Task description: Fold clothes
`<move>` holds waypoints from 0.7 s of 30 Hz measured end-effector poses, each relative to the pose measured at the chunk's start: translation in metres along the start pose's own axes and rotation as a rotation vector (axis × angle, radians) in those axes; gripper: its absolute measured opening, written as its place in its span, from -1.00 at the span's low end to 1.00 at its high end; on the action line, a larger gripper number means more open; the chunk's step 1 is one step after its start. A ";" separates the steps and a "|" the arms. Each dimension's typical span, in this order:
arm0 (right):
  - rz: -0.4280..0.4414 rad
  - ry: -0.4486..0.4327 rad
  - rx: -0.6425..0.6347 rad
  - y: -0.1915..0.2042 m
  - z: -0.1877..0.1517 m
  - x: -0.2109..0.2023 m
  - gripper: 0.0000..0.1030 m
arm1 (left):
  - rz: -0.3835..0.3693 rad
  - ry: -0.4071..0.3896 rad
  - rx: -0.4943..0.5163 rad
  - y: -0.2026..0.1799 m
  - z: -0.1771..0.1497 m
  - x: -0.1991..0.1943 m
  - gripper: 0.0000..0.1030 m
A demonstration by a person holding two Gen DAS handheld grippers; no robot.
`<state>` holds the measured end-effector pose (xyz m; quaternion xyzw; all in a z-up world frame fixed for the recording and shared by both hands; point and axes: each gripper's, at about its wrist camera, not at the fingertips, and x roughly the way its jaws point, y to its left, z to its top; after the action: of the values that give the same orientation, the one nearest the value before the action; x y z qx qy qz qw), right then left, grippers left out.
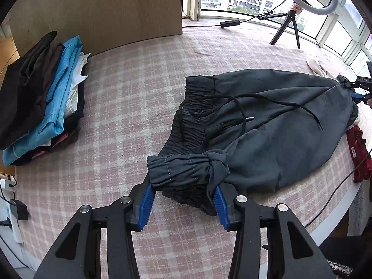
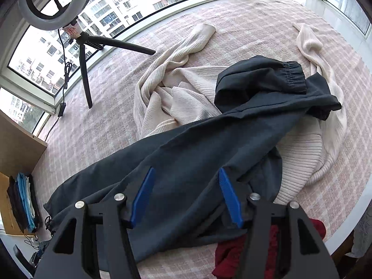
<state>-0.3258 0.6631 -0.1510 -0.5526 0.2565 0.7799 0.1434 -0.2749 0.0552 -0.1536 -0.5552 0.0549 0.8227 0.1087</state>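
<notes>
Left wrist view: left gripper (image 1: 183, 200), jaws wide, brackets the elastic cuff of the dark grey drawstring jogger trousers (image 1: 279, 125) w/o clear pinch, so it may slip. Right gripper (image 2: 186, 195) hangs open over the leg, which lies on a cream ribbed knit sweater (image 2: 186, 97) & could drag it along; loose black drawstring (image 1: 241, 116) may snag.

Left gripper (image 1: 183, 203) low, jaws spread wide, blue pads (image 1: 146, 205) angled outward. Right gripper (image 2: 186, 195) same: jaws apart, nothing clamped between pads (image 2: 229, 197).

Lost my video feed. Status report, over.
Left gripper open around trouser cuff. Right gripper open over dark trousers. Trousers overlap cream sweater.
</notes>
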 end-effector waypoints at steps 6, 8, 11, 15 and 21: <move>-0.141 0.068 -0.070 0.036 0.027 0.033 0.18 | 0.000 -0.042 0.005 0.004 -0.006 -0.017 -0.16; -0.238 0.104 -0.120 0.039 0.024 0.048 0.15 | -0.006 -0.060 -0.002 0.005 -0.008 -0.023 -0.16; -0.171 0.068 -0.134 0.032 0.005 0.030 -0.78 | -0.035 -0.078 -0.027 0.013 -0.011 -0.033 -0.16; -0.079 0.012 -0.134 0.012 -0.019 -0.023 -0.91 | -0.079 -0.068 -0.023 0.021 -0.024 -0.045 -0.16; -0.075 -0.010 -0.056 -0.051 -0.076 -0.091 -0.91 | -0.122 0.047 0.054 0.011 -0.055 -0.046 -0.07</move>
<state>-0.2083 0.6684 -0.0980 -0.5617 0.2131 0.7836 0.1583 -0.2116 0.0273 -0.1321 -0.5736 0.0454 0.7996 0.1722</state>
